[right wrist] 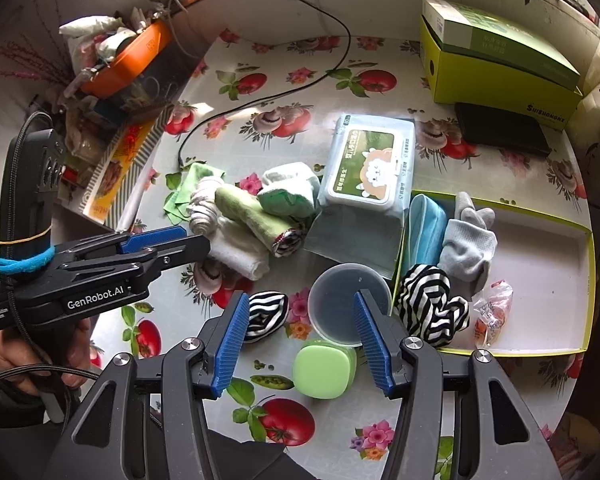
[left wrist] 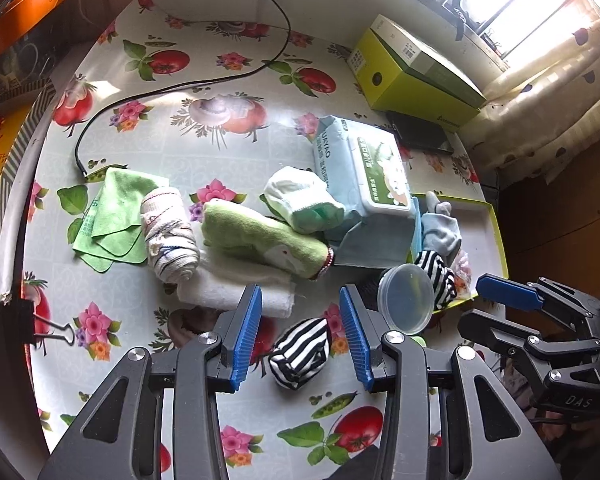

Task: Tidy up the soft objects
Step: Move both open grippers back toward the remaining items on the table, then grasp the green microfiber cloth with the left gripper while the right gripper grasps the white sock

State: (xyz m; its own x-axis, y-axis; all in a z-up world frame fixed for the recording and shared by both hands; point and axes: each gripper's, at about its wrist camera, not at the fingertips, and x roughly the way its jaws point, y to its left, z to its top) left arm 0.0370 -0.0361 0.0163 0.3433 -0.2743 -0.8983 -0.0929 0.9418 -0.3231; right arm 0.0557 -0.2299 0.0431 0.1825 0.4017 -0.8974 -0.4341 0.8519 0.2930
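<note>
Two hand-held grippers work over a tabletop (right wrist: 340, 424) covered in a tomato-and-flower print. Largest on it is the shallow yellow-rimmed tray (right wrist: 540, 264), taken as the landmark for every position below. Inside the tray, at its near left corner, lies a black-and-white striped cloth bundle (right wrist: 432, 304); a grey sock (right wrist: 466, 240) lies just behind that bundle, and a blue folded cloth (right wrist: 422, 228) stands against the tray's left wall. A wet-wipes pack (right wrist: 366, 164) lies just left of the tray and behind it. Further left of the tray is a heap of rolled cloths: a green rolled towel (left wrist: 260, 236), a white folded towel (left wrist: 236, 292) and a flat green cloth (left wrist: 112, 220). A clear round lid (right wrist: 340, 304) touches the tray's near left corner. A green square case (right wrist: 324, 368) lies in front of that lid. A small striped rolled sock (left wrist: 300, 352) lies left of the lid, well apart from the tray. The left gripper (left wrist: 300, 344) has its jaws apart, either side of this sock without pressing it. The right gripper (right wrist: 304, 344) has its jaws apart over the lid and case, holding nothing.
</note>
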